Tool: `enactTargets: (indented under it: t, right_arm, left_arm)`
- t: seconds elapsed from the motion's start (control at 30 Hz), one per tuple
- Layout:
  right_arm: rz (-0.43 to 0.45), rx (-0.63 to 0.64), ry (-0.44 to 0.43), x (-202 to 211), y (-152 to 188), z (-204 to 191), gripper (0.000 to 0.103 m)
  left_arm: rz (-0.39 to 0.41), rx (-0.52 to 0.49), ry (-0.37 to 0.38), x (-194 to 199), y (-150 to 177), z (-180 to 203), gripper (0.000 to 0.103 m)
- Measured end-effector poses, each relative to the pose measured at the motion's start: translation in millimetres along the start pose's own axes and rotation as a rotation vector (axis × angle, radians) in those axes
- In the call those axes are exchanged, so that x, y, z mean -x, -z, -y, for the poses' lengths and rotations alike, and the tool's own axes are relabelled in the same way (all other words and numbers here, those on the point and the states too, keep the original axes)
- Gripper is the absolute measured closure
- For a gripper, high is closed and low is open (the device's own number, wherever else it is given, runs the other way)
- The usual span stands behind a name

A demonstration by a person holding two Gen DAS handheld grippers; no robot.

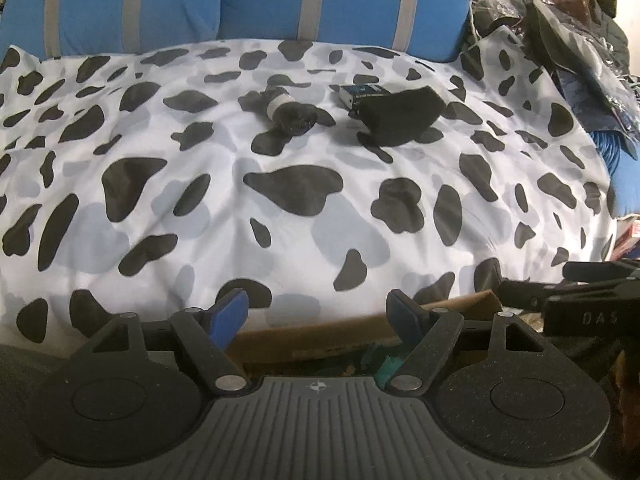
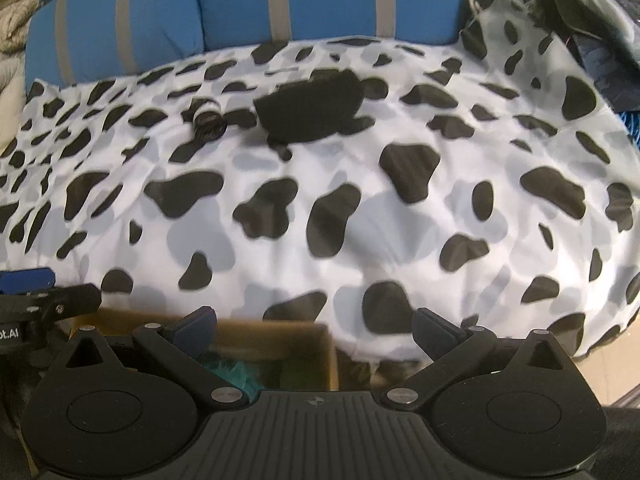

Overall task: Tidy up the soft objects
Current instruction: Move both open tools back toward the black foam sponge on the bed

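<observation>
A folded black cloth (image 1: pixel 400 120) lies far back on the cow-print bed cover (image 1: pixel 280 240), also in the right wrist view (image 2: pixel 312 108). Left of it lies a rolled dark sock bundle with a white band (image 1: pixel 288 114), also in the right wrist view (image 2: pixel 208 120). My left gripper (image 1: pixel 318 316) is open and empty at the bed's near edge. My right gripper (image 2: pixel 316 330) is open and empty, also at the near edge. Below both stands an open cardboard box (image 2: pixel 276 340) with a teal fluffy item (image 2: pixel 236 374) inside.
A small dark blue box (image 1: pixel 360 92) lies behind the black cloth. Blue pillows with grey stripes (image 1: pixel 240 4) line the back. A heap of dark bags and clothes (image 1: pixel 568 28) fills the right. The right gripper shows in the left wrist view (image 1: pixel 580 300).
</observation>
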State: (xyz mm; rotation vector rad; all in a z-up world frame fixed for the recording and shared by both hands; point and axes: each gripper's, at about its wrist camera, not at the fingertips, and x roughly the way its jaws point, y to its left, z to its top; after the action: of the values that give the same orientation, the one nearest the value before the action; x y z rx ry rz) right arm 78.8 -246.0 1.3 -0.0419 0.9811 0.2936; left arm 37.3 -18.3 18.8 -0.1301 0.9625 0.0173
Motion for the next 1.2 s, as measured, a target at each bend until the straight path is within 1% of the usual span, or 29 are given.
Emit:
enactTargets:
  t: [0.2,0.4,0.57,0.8,1.0,1.2]
  right_arm:
    - [0.054,-0.022,0.000,-2.3,-15.4,8.2,0.000]
    - [0.085,-0.002,0.007,-13.8,-34.2,10.8,0.000]
    - [0.107,0.001,0.003,-23.9,-48.4,14.8,0.000]
    - [0.126,0.022,0.004,-36.6,-66.2,16.6,0.000]
    - [0.140,0.040,0.006,-48.8,-82.7,17.4,0.000]
    - [0.143,0.025,-0.003,-63.5,-99.3,21.9,0.000]
  left_arm:
    - [0.039,-0.018,-0.016,-0.1,-7.6,-4.1,0.027]
    - [0.080,-0.036,-0.028,-4.9,-15.7,-9.1,0.027]
    - [0.068,-0.055,-0.041,-15.1,-29.7,-17.3,0.027]
    - [0.048,-0.052,-0.042,-31.8,-49.2,-30.7,0.027]
    - [0.060,-0.063,-0.041,-44.3,-66.8,-37.0,0.027]
    - [0.064,-0.062,-0.037,-57.9,-83.9,-42.8,0.027]
